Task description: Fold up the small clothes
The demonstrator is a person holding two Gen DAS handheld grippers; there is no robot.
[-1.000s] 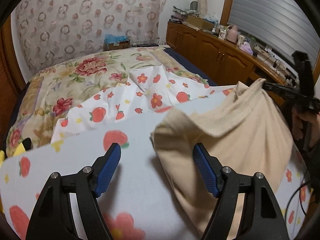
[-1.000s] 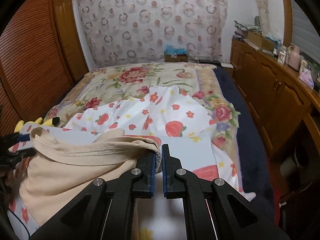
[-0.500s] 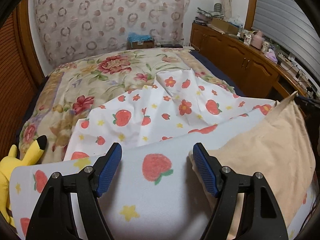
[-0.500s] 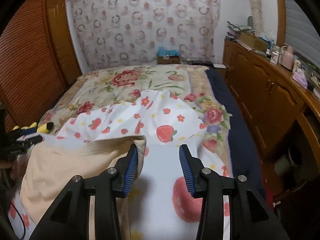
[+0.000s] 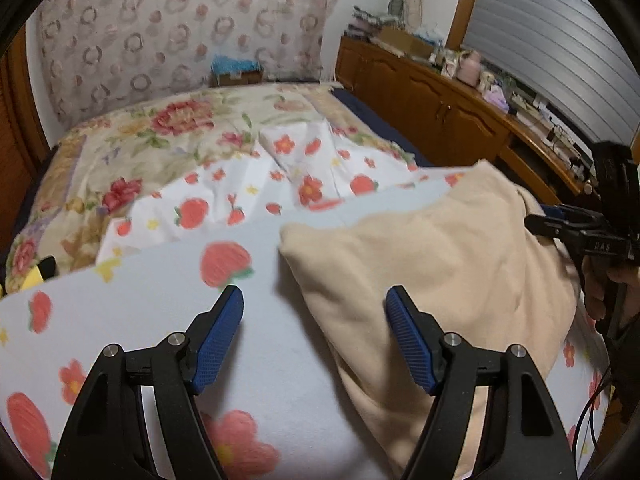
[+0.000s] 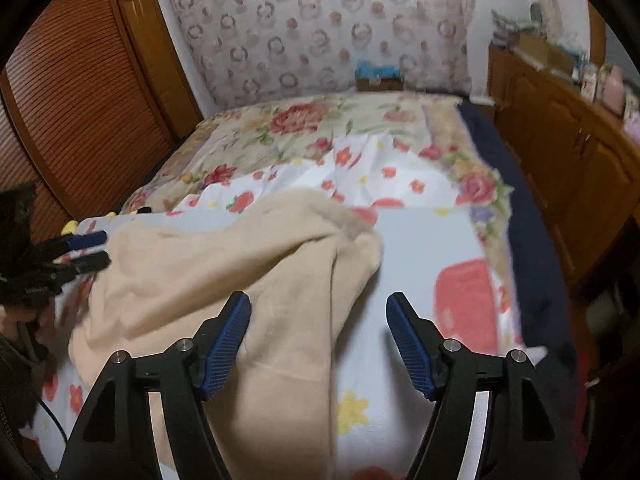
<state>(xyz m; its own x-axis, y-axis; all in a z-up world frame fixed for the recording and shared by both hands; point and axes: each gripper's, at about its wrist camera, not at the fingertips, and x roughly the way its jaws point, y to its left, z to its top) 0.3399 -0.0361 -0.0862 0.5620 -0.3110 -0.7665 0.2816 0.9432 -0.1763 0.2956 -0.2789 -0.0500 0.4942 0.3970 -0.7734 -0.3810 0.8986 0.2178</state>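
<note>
A beige garment (image 5: 448,272) lies rumpled on the white strawberry-print sheet (image 5: 168,312) on the bed; it also shows in the right wrist view (image 6: 224,280). My left gripper (image 5: 314,332) is open and empty, hovering over the garment's left edge. My right gripper (image 6: 318,336) is open and empty above the garment's right corner. The right gripper also shows at the right of the left wrist view (image 5: 560,220), at the garment's far edge. The left gripper shows at the left of the right wrist view (image 6: 86,250).
A floral quilt (image 5: 152,136) covers the bed beyond the sheet. A wooden cabinet (image 5: 432,104) with clutter runs along the right. A slatted wooden door (image 6: 72,112) stands at the left. A yellow plush toy (image 5: 36,276) lies at the sheet's left edge.
My right gripper opened and let go of the garment's corner, which dropped onto the sheet. My left gripper stayed open and shifted around the garment's left edge.
</note>
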